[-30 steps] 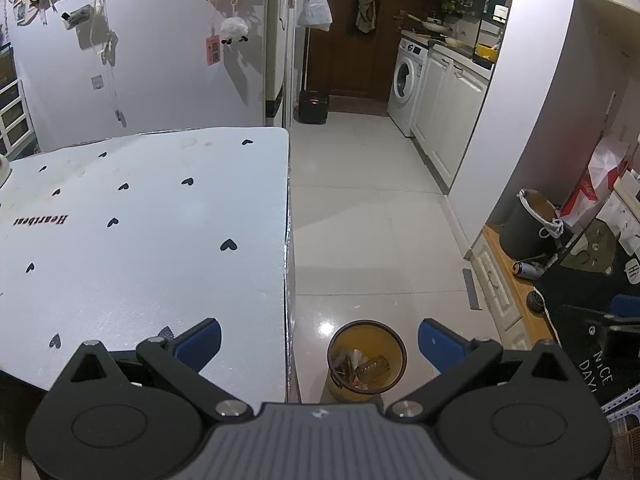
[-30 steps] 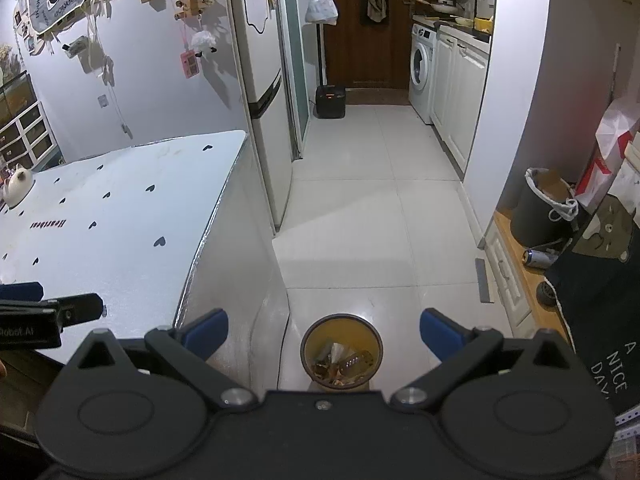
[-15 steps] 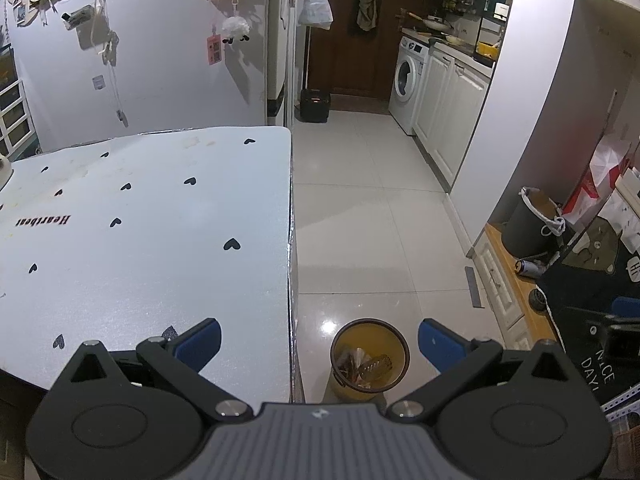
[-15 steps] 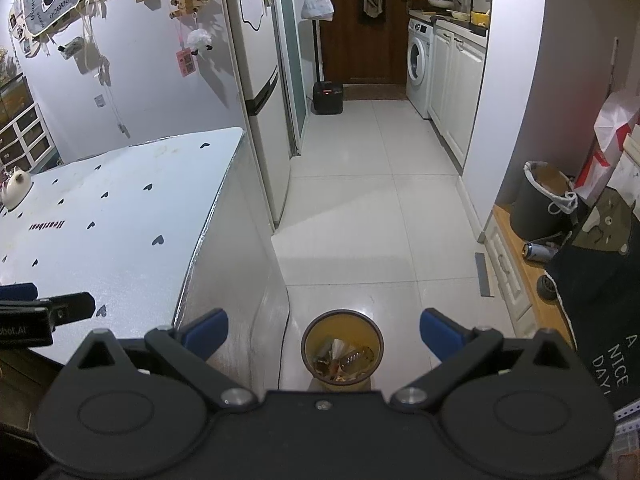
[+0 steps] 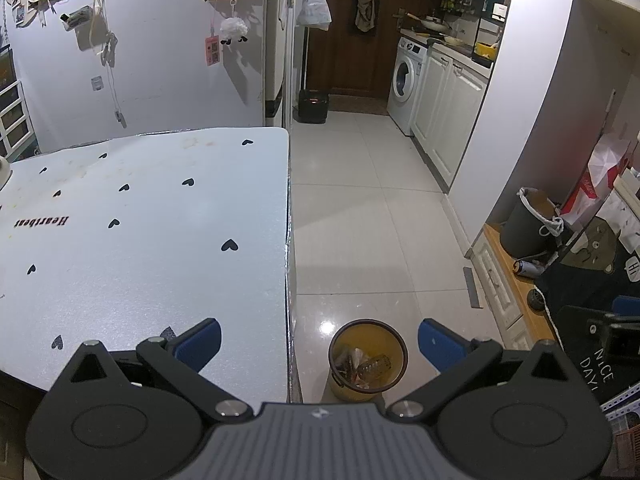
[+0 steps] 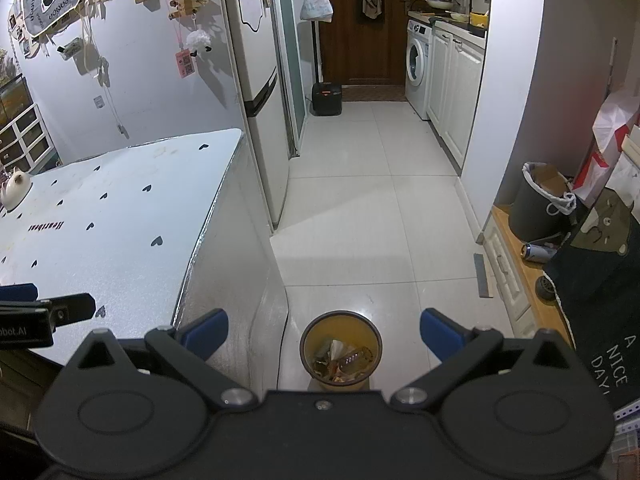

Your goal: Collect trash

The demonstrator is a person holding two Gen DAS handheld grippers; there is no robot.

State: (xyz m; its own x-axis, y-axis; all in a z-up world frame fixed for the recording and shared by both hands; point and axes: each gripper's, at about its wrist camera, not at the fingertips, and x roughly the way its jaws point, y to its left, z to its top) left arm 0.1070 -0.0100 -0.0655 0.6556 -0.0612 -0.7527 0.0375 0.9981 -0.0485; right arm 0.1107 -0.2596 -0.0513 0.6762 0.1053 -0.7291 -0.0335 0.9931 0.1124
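A small yellow trash bin (image 5: 368, 356) stands on the tiled floor beside the table's right edge; it also shows in the right wrist view (image 6: 340, 356). Crumpled wrappers and a plastic bottle lie inside it. My left gripper (image 5: 319, 342) is open and empty, held above the table corner and the bin. My right gripper (image 6: 323, 334) is open and empty, high over the bin. The left gripper's side (image 6: 44, 314) shows at the left edge of the right wrist view, the right gripper's side (image 5: 616, 320) at the right edge of the left wrist view.
The white table (image 5: 140, 232) with black heart prints fills the left. A fridge (image 6: 260, 92) stands behind it. A grey bucket (image 6: 538, 204), a can (image 6: 534, 251) and a dark cloth (image 6: 600, 280) sit on the right. A washing machine (image 6: 418, 72) is down the hallway.
Both grippers stay open and empty. The views shift only slightly; the bin sits a touch further right in the left wrist view.
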